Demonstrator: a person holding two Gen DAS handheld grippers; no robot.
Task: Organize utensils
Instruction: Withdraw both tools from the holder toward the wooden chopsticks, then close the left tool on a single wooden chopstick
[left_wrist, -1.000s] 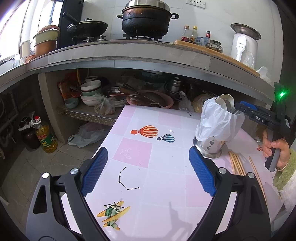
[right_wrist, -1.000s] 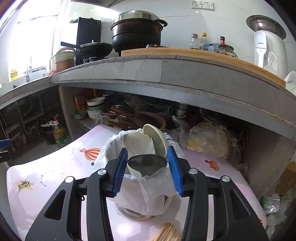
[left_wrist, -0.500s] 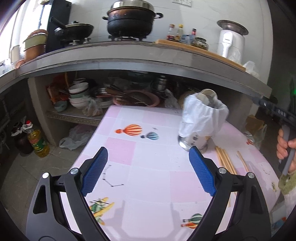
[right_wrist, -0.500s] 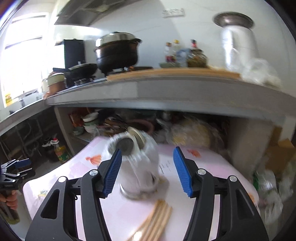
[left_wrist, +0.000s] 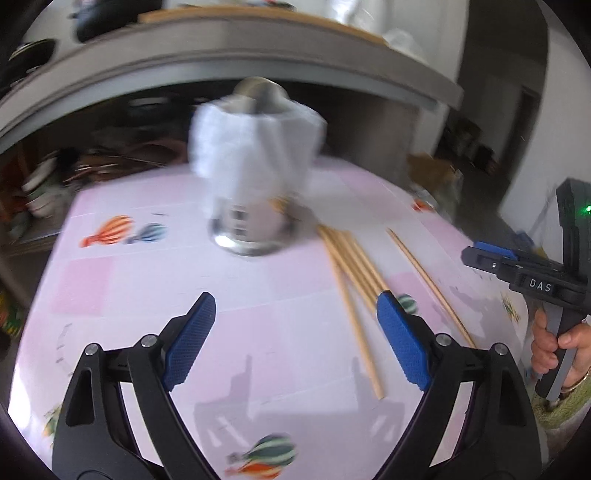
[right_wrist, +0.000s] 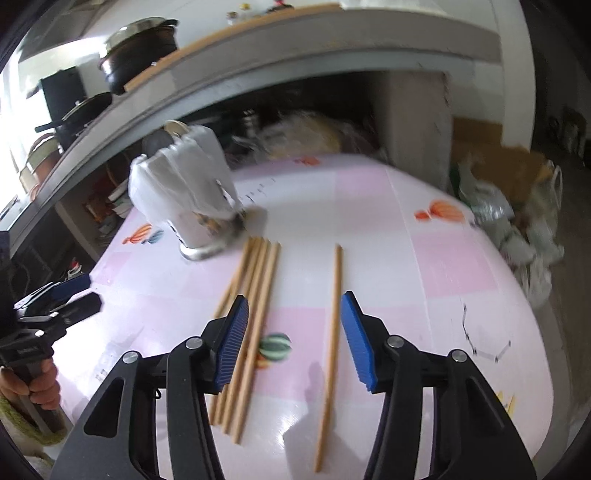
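A metal utensil holder (left_wrist: 251, 229) lined with a white plastic bag (left_wrist: 255, 155) stands on the pink table and holds spoons; it also shows in the right wrist view (right_wrist: 201, 229). Several wooden chopsticks (right_wrist: 251, 314) lie bundled on the table, with a single chopstick (right_wrist: 330, 332) apart to their right. In the left wrist view the bundle (left_wrist: 351, 280) and the single chopstick (left_wrist: 424, 280) lie right of the holder. My right gripper (right_wrist: 293, 332) is open above the chopsticks, empty. My left gripper (left_wrist: 295, 332) is open and empty above the table.
The pink patterned table (right_wrist: 424, 258) stands in front of a concrete counter (right_wrist: 295, 62) with pots on top and dishes on the shelf beneath. Plastic bags and a cardboard box (right_wrist: 509, 184) lie on the floor to the right.
Both grippers have tilted down toward the table. The right gripper pulled back from the holder and now hovers over the chopsticks. The left gripper swung right toward the holder and chopsticks.
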